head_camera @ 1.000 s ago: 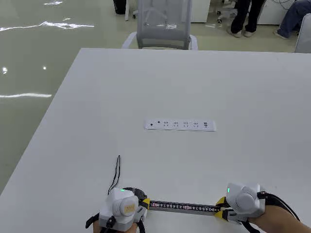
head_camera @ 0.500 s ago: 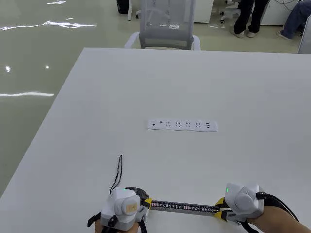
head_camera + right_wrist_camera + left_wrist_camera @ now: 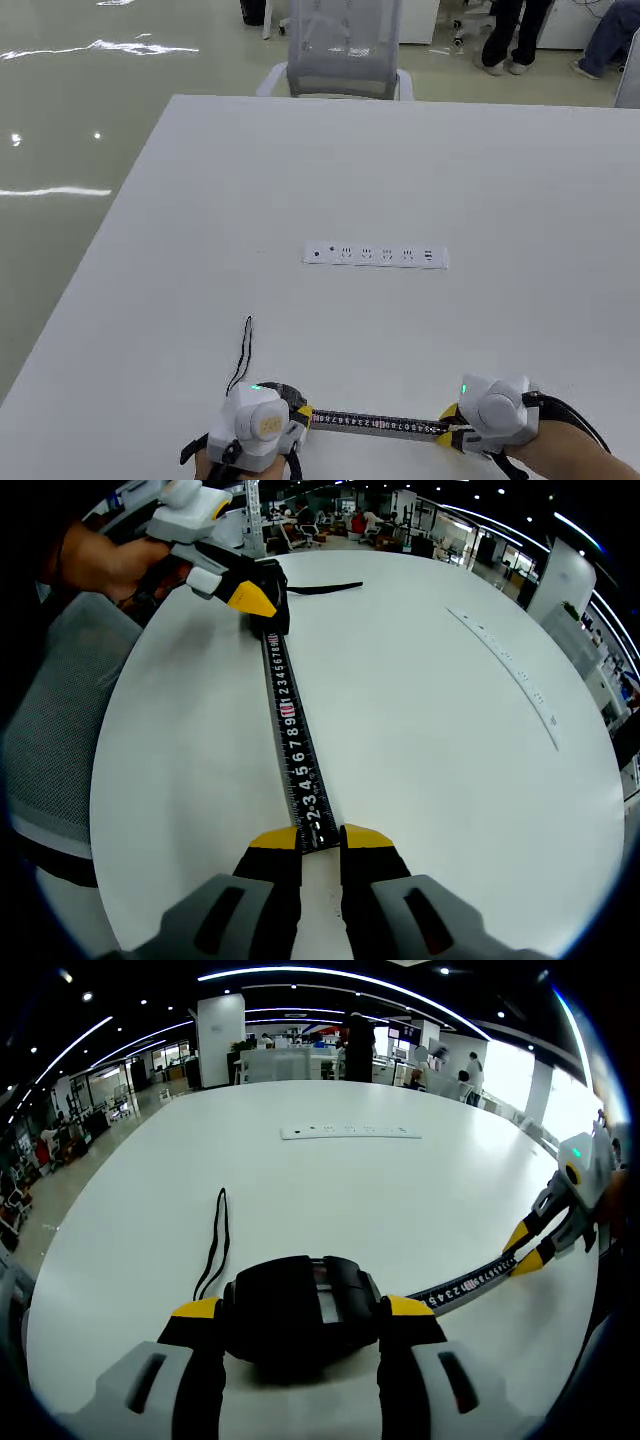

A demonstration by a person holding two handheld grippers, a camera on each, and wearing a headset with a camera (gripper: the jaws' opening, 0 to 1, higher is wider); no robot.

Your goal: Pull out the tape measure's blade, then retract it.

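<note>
Along blade (image 3: 290, 720) near right gripper (image 3: 318, 837): numerals 2–9

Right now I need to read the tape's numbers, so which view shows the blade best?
The right gripper view: the blade runs straight up the frame, numerals legible. The head view shows it small; the left gripper view, a short slanted stretch.

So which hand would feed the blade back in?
Probably the right: the right gripper pinches the blade at its tip, while the left gripper clamps the case and need only hold steady.
</note>
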